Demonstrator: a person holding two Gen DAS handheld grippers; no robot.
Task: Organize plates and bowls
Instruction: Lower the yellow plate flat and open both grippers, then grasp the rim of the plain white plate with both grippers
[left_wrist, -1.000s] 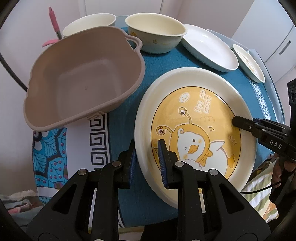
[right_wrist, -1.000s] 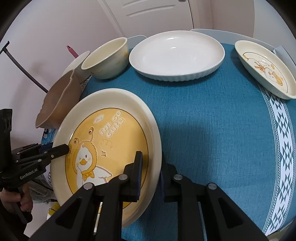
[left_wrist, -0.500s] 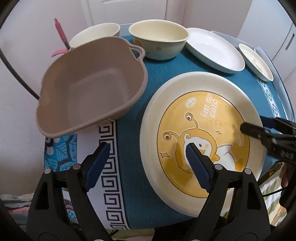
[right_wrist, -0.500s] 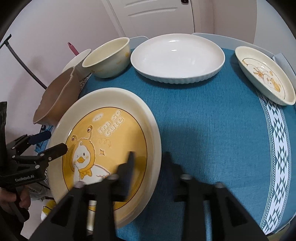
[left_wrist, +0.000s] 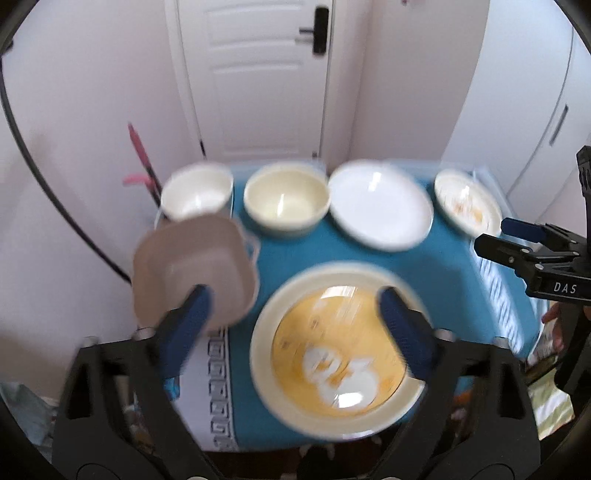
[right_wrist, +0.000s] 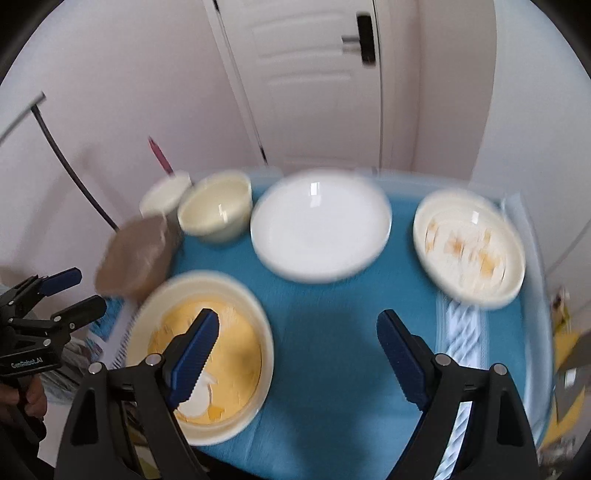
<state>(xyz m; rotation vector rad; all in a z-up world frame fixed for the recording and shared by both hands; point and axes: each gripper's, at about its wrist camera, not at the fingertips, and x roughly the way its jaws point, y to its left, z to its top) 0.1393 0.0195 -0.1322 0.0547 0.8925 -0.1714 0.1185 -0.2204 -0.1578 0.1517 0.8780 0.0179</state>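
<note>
Left gripper (left_wrist: 291, 325): hanging above the table with fingers wide apart, holding nothing.
Right gripper (right_wrist: 297, 354): also spread wide, holding nothing.
Big round yellow duck plate (left_wrist: 332, 354): lying flat on the blue tablecloth (left_wrist: 295, 254), near edge.
Cream bowl (left_wrist: 286, 201): sitting far, beside the white plate (left_wrist: 380, 206).

Both wrist views high, facing door; share blurred table (left_wrist: 295, 254).

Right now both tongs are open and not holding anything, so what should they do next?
Probably bring the right tongs down toward the plain white plate. Both tongs are open and empty, the big duck plate already lies flat on the blue cloth, and the white plate sits loose straight ahead.
</note>
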